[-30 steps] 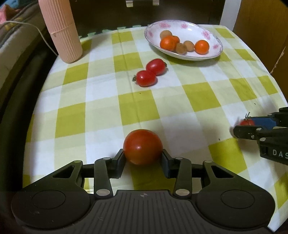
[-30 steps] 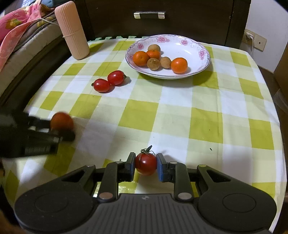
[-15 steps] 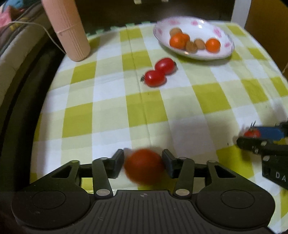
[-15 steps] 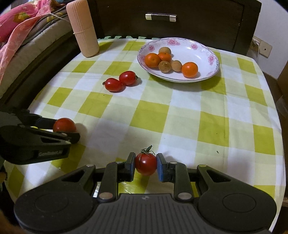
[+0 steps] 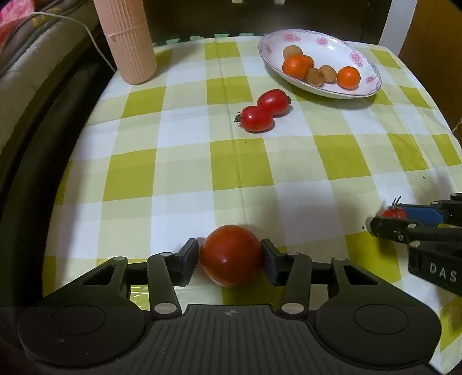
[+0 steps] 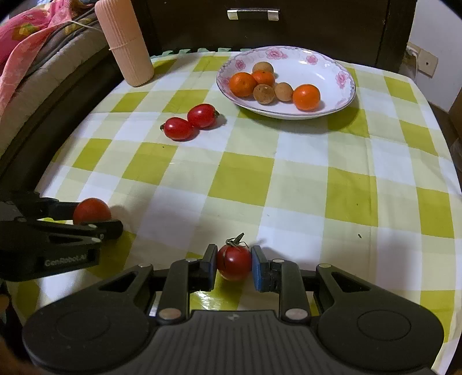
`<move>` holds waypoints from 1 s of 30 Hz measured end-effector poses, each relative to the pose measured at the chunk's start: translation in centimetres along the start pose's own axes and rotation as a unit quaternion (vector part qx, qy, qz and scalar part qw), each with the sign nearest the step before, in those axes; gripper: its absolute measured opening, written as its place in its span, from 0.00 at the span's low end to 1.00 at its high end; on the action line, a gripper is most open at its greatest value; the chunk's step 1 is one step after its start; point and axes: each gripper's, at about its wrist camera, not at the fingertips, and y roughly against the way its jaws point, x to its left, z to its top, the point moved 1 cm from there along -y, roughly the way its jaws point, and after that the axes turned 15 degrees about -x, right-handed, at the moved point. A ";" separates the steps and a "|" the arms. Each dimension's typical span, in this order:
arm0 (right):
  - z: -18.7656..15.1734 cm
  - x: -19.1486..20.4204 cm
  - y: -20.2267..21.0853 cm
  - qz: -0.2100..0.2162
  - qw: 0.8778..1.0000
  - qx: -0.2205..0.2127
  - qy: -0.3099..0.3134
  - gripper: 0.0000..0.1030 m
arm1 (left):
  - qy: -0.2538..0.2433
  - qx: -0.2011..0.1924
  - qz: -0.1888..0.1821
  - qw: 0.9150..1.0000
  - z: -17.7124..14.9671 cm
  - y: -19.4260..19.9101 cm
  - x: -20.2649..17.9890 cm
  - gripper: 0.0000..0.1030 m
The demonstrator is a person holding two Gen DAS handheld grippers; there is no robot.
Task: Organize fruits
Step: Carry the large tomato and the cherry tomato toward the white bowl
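Observation:
My left gripper [image 5: 230, 256] is shut on a large red tomato [image 5: 230, 255] near the table's front left; it also shows in the right wrist view [image 6: 91, 211]. My right gripper [image 6: 234, 262] is shut on a small red tomato with a green stem [image 6: 234, 262], seen in the left wrist view [image 5: 393, 213] at the right. Two red tomatoes [image 5: 264, 110] lie touching on the checked cloth short of a white flowered plate [image 5: 366, 89]. The plate holds three oranges [image 6: 306, 96] and brown round fruits [image 6: 263, 93].
A tall pink ribbed cylinder [image 5: 125, 40] stands at the table's back left. A dark cabinet with a drawer handle [image 6: 252, 14] is behind the table. A sofa with a pink blanket [image 6: 26, 46] is at the left. The yellow-white checked cloth [image 6: 288, 178] covers the table.
Both grippers have moved a little towards the plate with their tomatoes held. The large tomato shifted and blurred in the left jaws half a second ago and now sits still.

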 end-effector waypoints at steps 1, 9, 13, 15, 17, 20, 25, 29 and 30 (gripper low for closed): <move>0.0 0.1 0.1 0.001 1.000 -0.001 0.000 0.23 | -0.002 0.004 0.000 1.000 -0.1 0.1 -0.1 0.54; -0.2 -0.1 0.5 -0.001 1.000 -0.002 0.000 0.23 | 0.005 0.013 0.011 1.000 -0.3 0.1 -0.1 0.56; -0.1 0.1 0.8 0.001 1.000 -0.007 -0.001 0.23 | -0.001 0.012 0.011 1.000 -0.3 0.3 -0.5 0.50; -0.2 0.2 0.9 0.001 1.000 -0.007 0.000 0.23 | -0.008 0.009 0.013 1.000 -0.3 0.3 -0.8 0.49; -0.2 0.2 0.9 0.002 1.000 -0.007 0.001 0.23 | -0.004 0.004 0.014 1.000 -0.1 0.4 -0.8 0.49; -0.2 0.2 0.7 0.000 1.000 -0.005 0.001 0.23 | -0.002 -0.002 0.005 1.000 0.4 0.8 -0.8 0.49; 0.3 0.4 0.7 0.004 1.000 -0.010 0.002 0.23 | -0.003 -0.018 -0.016 1.000 2.0 1.5 -1.4 0.49; 1.3 0.3 0.8 0.005 1.000 -0.021 -0.008 0.23 | -0.004 -0.031 -0.029 0.999 3.4 1.6 -2.1 0.49; 1.6 0.3 0.8 0.004 1.000 -0.023 -0.009 0.23 | -0.005 -0.031 -0.032 0.999 3.7 1.5 -2.2 0.49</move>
